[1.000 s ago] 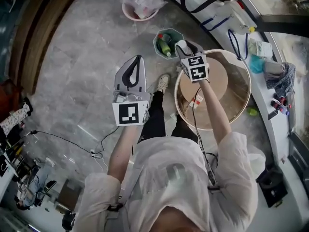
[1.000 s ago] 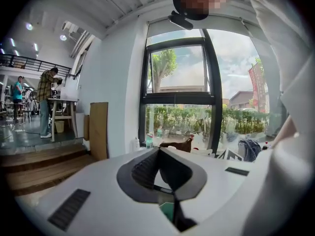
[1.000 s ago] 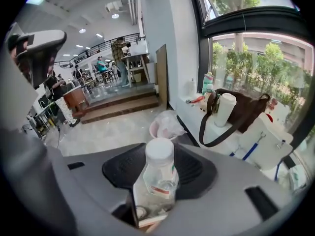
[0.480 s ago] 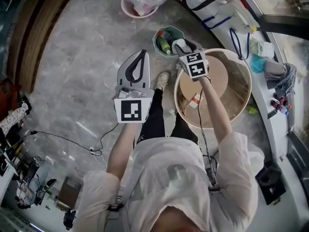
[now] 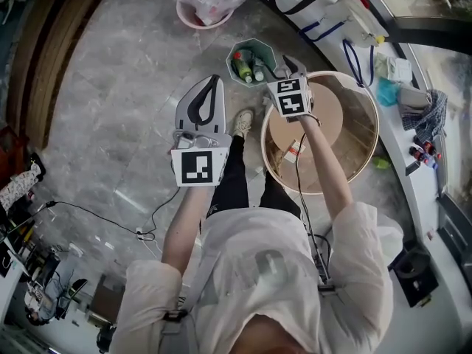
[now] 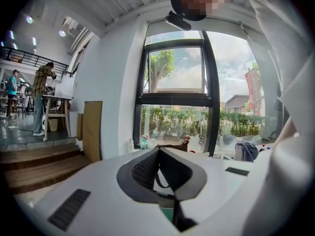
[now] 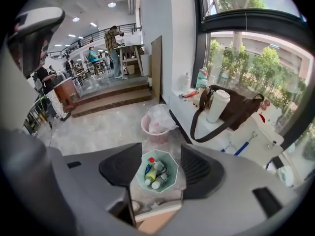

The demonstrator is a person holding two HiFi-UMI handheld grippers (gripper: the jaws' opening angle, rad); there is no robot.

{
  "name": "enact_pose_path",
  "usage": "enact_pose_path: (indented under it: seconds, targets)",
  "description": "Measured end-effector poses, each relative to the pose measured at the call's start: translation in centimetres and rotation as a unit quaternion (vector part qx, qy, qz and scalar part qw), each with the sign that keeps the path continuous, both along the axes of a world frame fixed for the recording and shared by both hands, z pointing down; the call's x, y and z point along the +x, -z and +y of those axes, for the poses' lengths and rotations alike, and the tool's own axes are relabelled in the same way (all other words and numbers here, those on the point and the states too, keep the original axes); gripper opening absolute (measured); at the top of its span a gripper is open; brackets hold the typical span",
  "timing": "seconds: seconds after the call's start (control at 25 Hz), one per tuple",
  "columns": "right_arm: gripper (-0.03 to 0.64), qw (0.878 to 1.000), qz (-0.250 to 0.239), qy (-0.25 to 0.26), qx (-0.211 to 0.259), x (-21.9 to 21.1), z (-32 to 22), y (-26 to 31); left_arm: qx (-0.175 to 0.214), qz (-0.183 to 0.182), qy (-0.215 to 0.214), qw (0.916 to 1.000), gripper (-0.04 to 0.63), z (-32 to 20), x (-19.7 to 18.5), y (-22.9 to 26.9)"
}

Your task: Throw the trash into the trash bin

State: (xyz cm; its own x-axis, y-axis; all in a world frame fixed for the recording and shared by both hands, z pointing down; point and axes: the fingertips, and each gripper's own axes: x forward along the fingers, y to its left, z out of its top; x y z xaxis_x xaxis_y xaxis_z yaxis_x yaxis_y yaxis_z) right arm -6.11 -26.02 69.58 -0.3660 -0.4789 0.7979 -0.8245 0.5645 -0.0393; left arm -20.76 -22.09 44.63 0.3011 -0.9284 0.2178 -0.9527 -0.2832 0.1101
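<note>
The pale green octagonal trash bin (image 5: 264, 51) stands on the floor past the round table, with several bottles (image 5: 248, 66) in it. My right gripper (image 5: 286, 66) hangs just over the bin's near right side and points steeply down. Its jaws are opening and nothing is between them. In the right gripper view the bin (image 7: 173, 174) and its bottles (image 7: 156, 174) show down through the gap of the right gripper (image 7: 160, 169). My left gripper (image 5: 213, 80) is held level to the left of the bin, its jaws shut and empty; in its own view the left gripper (image 6: 158, 150) faces a window.
A round wooden table with a raised rim (image 5: 369, 133) sits under my right arm, a small white and red wrapper (image 5: 295, 151) lying on it. A pink basket (image 5: 193, 15) with a plastic bag stands farther off. My shoe (image 5: 243, 122) is near the bin. A white counter (image 7: 197, 113) runs along the window.
The right gripper has shifted slightly toward the bin and its jaws have spread. The pale thing held between them earlier is gone from the jaws. The left gripper has barely moved.
</note>
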Motion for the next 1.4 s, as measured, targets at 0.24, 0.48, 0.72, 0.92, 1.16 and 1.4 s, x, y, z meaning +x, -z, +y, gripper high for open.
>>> enact_pose_path:
  seconds: [0.24,0.48,0.72,0.92,1.16,1.4]
  targets:
    - [0.239,1.000,-0.006,-0.011,0.015,0.3,-0.6,2.2,0.016,0.000,0.002,0.9999,0.011,0.1,0.1,1.2]
    - [0.231,0.997,-0.023,-0.004,0.072,0.4,0.7,8.3,0.027,0.005,-0.004,0.9996,0.011,1.8,1.8,3.2]
    - [0.014,0.981,-0.083,-0.074,0.162,4.2,3.4,19.9,0.043,0.012,-0.032,0.9985,0.011,4.1,6.4,5.5]
    - [0.014,0.954,-0.111,-0.092,0.262,8.8,8.7,30.2,0.083,0.029,-0.076,0.9933,0.011,7.2,13.2,9.2]
    - [0.014,0.917,-0.062,-0.124,0.374,17.5,18.3,38.7,0.131,0.046,-0.168,0.9760,0.011,12.0,24.4,14.5]
    - [0.014,0.878,-0.055,-0.230,0.416,28.2,27.7,42.3,0.178,0.042,-0.278,0.9431,0.011,19.1,35.4,18.4]
